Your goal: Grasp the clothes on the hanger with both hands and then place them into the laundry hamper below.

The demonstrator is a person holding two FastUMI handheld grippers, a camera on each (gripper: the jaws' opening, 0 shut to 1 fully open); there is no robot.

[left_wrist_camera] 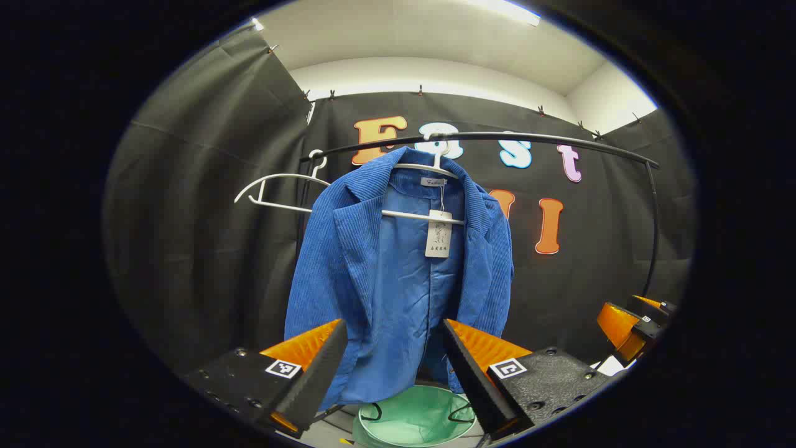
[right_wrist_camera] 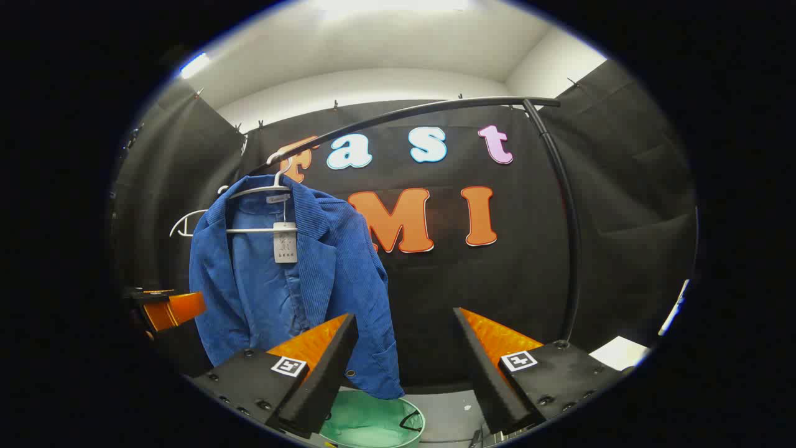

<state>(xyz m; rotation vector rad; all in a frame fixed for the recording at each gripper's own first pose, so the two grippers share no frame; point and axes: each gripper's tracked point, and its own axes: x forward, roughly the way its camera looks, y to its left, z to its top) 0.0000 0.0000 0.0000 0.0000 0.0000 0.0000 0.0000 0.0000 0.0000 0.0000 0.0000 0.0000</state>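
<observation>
Hanging on a white hanger [left_wrist_camera: 429, 167], the blue corduroy jacket [left_wrist_camera: 398, 274] dangles above the green hamper [left_wrist_camera: 413, 423], hem near its rim; left gripper [left_wrist_camera: 395, 333] and right gripper [right_wrist_camera: 404, 326] gape released, short of it

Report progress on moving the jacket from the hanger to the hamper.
Done: nothing yet. The blue jacket hangs on its white hanger on the rail.
In hand: both grippers, left gripper and right gripper, are open in front of it, holding nothing.
Left: grasp the jacket with both, lift it off, lower it into the green hamper below.
</observation>
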